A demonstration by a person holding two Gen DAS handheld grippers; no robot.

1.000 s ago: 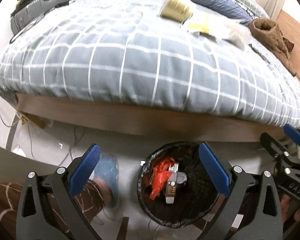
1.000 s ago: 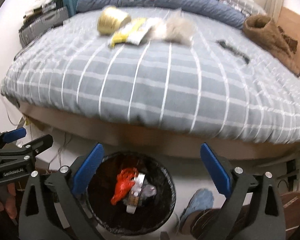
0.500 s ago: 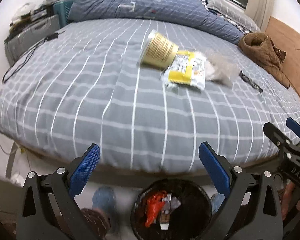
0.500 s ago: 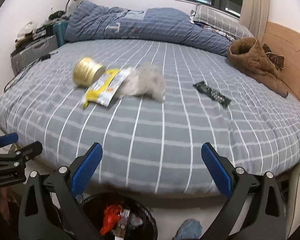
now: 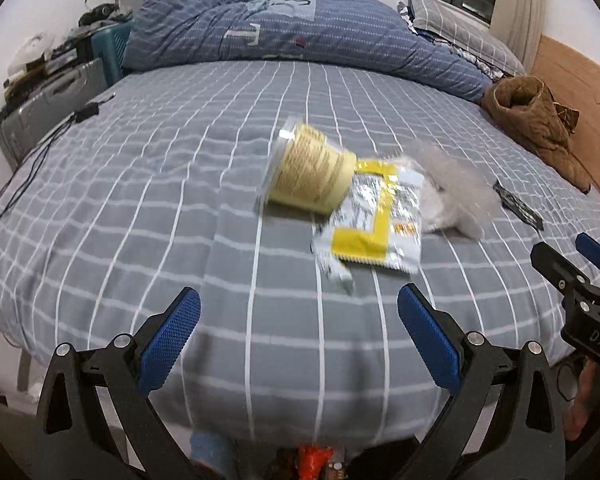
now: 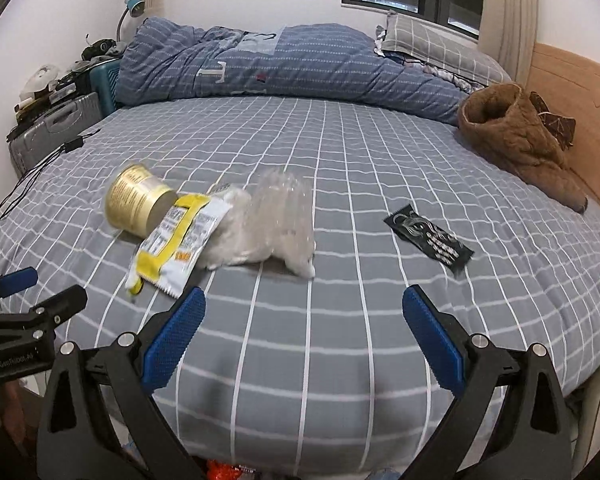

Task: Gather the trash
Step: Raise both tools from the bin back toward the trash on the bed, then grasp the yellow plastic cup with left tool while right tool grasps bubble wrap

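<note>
A: The fingers first. How do they stand?

B: Both sets are spread wide with nothing between them. The left gripper (image 5: 298,336) and the right gripper (image 6: 304,334) have black frames with blue ribbed pads, and both hover over the near edge of the bed (image 5: 140,184).

A: And the trash?

B: It lies clustered mid-bed. A yellow cup (image 5: 310,172), a tapered cylinder with printed text, lies tipped on its side, its long axis running left to right and its wide rim to the left. Touching its right side is a flat, crinkly foil wrapper (image 5: 374,224), silver with yellow bands and a sawtooth edge, its long axis running near to far. A crumpled clear plastic bag (image 6: 268,224), glossy and shapeless, sits against the wrapper's right edge.

A: Anything apart from that cluster?

B: A slim black sachet (image 6: 428,242) lies flat further right, well apart, angled from far-left to near-right.

A: What else is around?

B: A grey checked sheet covers the bed, with a rumpled blue duvet (image 6: 284,64) at the far side, a brown fleecy jacket (image 6: 518,138) far right by the wooden headboard, and a black cable (image 5: 28,160) on the left.
</note>
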